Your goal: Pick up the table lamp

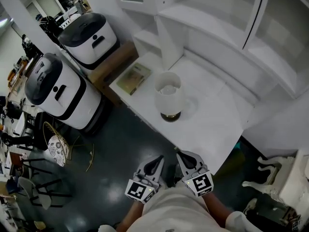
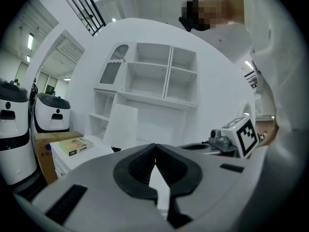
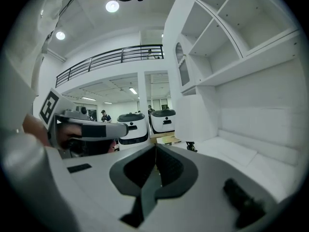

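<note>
One white-shaded, dark-based table lamp (image 1: 169, 96) and one greenish book (image 1: 133, 78) sit apart on the white desk (image 1: 215, 117), with the left gripper (image 1: 158, 159) and right gripper (image 1: 181, 155) both clenched empty near its edge.

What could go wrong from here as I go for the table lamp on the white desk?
Both the left gripper and right gripper are shut and empty; arriving like that would likely shove the table lamp rather than grip it.
The lamp stands close to the desk's front edge, so a nudge might tip it toward the floor.
Its wide shade overhangs the small dark base, making a firm hold harder.
</note>
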`<state>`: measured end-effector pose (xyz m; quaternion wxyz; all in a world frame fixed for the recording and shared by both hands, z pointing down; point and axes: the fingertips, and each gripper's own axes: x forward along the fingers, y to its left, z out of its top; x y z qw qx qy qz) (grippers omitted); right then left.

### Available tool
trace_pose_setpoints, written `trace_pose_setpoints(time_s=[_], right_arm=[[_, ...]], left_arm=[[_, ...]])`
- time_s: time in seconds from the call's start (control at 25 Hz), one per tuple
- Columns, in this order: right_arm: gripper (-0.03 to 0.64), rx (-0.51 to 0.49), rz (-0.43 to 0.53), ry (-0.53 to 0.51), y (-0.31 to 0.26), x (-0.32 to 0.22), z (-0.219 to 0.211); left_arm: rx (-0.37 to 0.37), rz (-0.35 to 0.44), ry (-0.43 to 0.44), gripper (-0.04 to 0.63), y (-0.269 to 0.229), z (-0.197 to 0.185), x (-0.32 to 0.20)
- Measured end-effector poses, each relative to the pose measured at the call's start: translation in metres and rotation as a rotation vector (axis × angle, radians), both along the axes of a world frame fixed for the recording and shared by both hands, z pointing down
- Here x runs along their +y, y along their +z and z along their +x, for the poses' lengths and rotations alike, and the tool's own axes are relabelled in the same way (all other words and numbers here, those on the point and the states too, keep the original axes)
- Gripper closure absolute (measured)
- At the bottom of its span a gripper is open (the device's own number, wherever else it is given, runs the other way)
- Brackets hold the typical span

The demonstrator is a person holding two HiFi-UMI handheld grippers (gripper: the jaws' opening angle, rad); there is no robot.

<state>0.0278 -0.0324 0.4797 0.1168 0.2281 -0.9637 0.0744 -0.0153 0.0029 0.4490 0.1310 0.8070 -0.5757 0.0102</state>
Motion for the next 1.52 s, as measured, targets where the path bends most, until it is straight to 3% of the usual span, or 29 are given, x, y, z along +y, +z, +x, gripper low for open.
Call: trace_pose_setpoints(time_s=[0.16,0.4,0.8,1.28,1.36,1.44,1.52], right_arm=[[0.604,-0.003,-0.028,0.043,0.009,-0.018,0.002],[0.604,0.007,-0.040,0.024,0.019,-0.029,-0.019],[0.604,-0.005,-0.022,0.023,0.026,-0.034,-0.063],[0.602,0.035,-0.021,0.109,0.062,-0.060,-0.094],[0.582,0.044,-0.013,0.119,0.068,-0.067,-0.097],[0.521,0.063,0.000,0.129,0.075,-0.075,-0.099],[0.515,0.079,0.005,0.145,0.082,-0.083,-0.100]], left_arm=[[-0.005,-0.006,-0.005,0.584,0.003,-0.002,-0.009],[0.004,-0.030,-0.005,0.585,0.015,-0.024,-0.020],[-0.001,-0.035,0.083,0.584,0.037,-0.058,-0.048],[0.016,-0.050,0.145,0.585,0.057,-0.092,-0.073],[0.022,-0.051,0.147,0.585,0.058,-0.095,-0.076],[0.029,-0.052,0.149,0.584,0.059,-0.097,-0.077],[0.031,-0.057,0.156,0.584,0.063,-0.099,-0.078]])
